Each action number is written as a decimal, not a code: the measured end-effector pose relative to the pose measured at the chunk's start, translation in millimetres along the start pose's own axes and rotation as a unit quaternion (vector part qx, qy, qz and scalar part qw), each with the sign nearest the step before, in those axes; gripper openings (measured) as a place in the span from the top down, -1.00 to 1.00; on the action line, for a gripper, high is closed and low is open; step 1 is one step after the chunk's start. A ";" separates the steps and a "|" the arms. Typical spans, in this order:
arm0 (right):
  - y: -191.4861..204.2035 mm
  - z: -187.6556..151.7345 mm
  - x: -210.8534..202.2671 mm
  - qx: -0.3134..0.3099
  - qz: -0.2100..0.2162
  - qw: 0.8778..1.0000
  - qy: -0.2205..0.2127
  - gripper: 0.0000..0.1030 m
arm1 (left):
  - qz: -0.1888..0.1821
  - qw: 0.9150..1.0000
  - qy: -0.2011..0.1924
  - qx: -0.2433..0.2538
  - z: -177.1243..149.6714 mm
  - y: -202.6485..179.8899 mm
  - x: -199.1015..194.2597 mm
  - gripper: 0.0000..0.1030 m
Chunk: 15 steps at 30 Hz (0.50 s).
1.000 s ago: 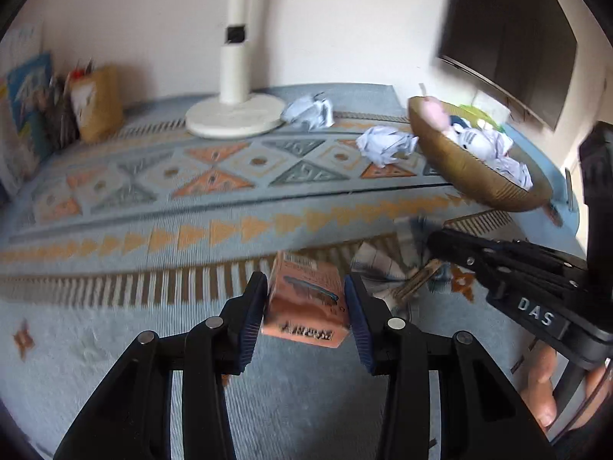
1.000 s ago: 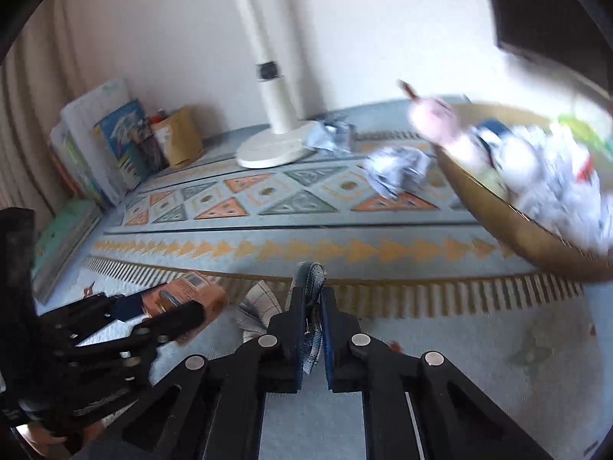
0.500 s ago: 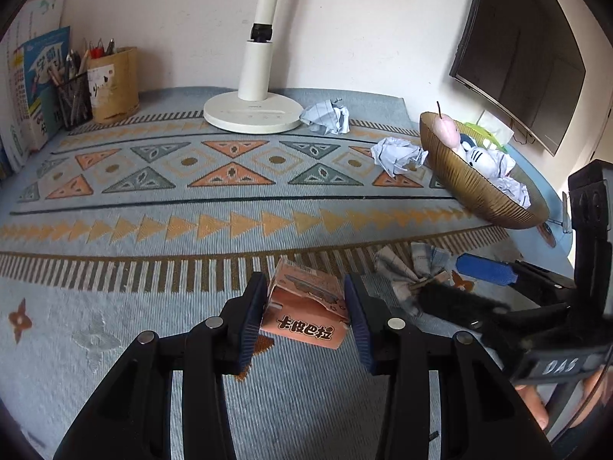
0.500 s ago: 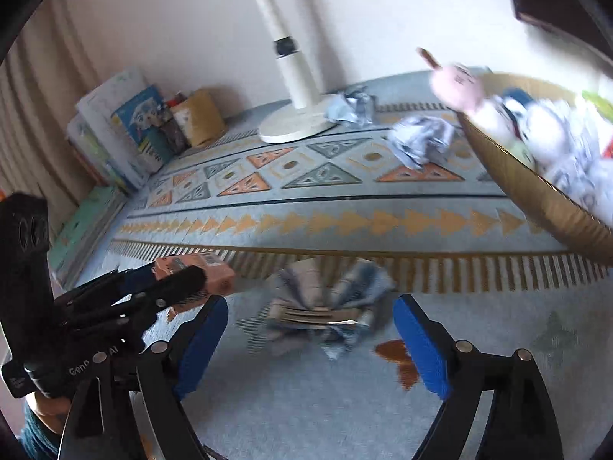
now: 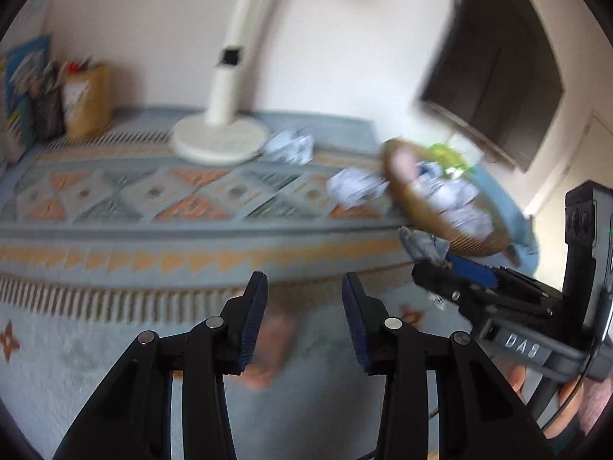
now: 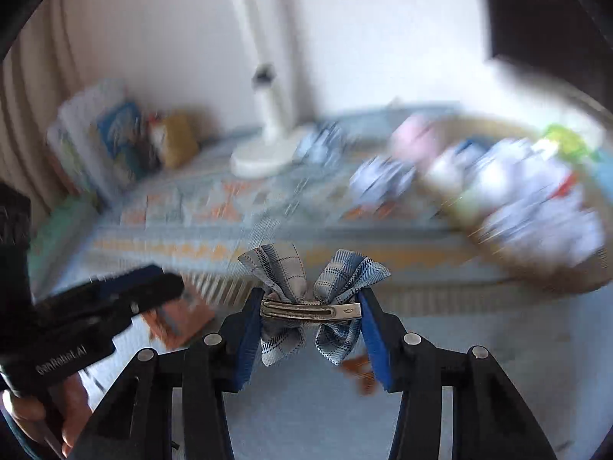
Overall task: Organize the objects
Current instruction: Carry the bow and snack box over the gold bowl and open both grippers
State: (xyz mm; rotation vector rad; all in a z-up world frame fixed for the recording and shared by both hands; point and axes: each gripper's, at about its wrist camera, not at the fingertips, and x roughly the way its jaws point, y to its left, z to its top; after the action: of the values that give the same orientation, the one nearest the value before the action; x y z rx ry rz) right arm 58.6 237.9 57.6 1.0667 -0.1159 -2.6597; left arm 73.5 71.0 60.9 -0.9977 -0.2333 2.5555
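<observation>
My right gripper (image 6: 310,318) is shut on a blue plaid bow hair clip (image 6: 312,308), its metal bar clamped end to end between the pads, lifted above the rug. My left gripper (image 5: 304,314) is open and empty; the small orange box (image 5: 268,349) lies blurred on the rug below its left finger. The box also shows in the right wrist view (image 6: 180,320). A woven basket (image 5: 433,214) full of crumpled paper sits at the right, and it also shows in the right wrist view (image 6: 536,264).
A white lamp base (image 5: 218,140) stands at the back of the patterned rug (image 5: 153,237). Two crumpled paper balls (image 5: 356,188) lie near the basket. Books and a pen holder (image 5: 84,103) stand at the back left. A dark monitor (image 5: 494,69) hangs at the right.
My left gripper let go of the orange box, which now lies on the rug. My right gripper opened, then closed across the bow clip and lifted it.
</observation>
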 end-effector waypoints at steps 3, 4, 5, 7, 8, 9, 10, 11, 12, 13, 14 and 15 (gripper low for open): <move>-40.0 30.9 -48.6 0.038 -0.034 0.997 -0.060 0.07 | -0.029 0.998 -0.032 0.049 35.5 -45.6 -0.8 0.29; -53.3 39.5 -62.0 0.051 -0.053 0.994 -0.078 0.07 | -0.038 0.997 -0.040 0.061 47.1 -57.7 -0.1 0.29; -72.1 48.7 -77.1 0.065 -0.076 0.990 -0.094 0.07 | -0.055 0.995 -0.044 0.066 57.6 -65.9 0.4 0.29; -98.9 58.3 -92.3 0.086 -0.098 0.986 -0.107 0.06 | -0.074 0.994 -0.055 0.060 67.1 -65.9 -2.2 0.29; -112.2 60.7 -96.9 0.097 -0.105 0.984 -0.109 0.06 | -0.067 0.994 -0.063 0.059 67.2 -61.7 -4.3 0.25; -127.5 62.3 -98.2 0.108 -0.112 0.982 -0.103 0.06 | -0.054 0.994 -0.067 0.061 64.1 -55.3 -6.5 0.04; -135.3 62.4 -97.8 0.116 -0.117 0.981 -0.098 0.06 | -0.033 0.995 -0.071 0.063 58.3 -46.3 -9.7 -0.16; -145.2 60.4 -95.5 0.128 -0.120 0.980 -0.089 0.06 | -0.003 0.995 -0.075 0.063 49.1 -33.6 -14.2 -0.33; -149.6 58.3 -93.0 0.135 -0.114 0.981 -0.085 0.06 | 0.026 0.995 -0.076 0.058 39.1 -19.1 -18.4 -0.73; -152.2 53.2 -91.1 0.141 -0.100 0.982 -0.081 0.06 | 0.049 0.995 -0.071 0.048 28.5 -3.8 -21.1 -0.88; -151.7 46.9 -86.5 0.148 -0.080 0.983 -0.076 0.06 | 0.059 0.996 -0.056 0.032 17.2 14.2 -22.1 -0.88; -148.9 42.3 -81.4 0.151 -0.066 0.984 -0.072 0.06 | 0.060 0.997 -0.036 0.018 8.0 27.0 -20.8 -0.86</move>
State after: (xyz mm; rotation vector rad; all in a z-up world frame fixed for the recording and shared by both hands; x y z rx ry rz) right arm 52.8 402.5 116.6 0.9952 -0.5088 -2.9027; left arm 74.2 37.8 71.8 -0.9329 -0.1496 2.6968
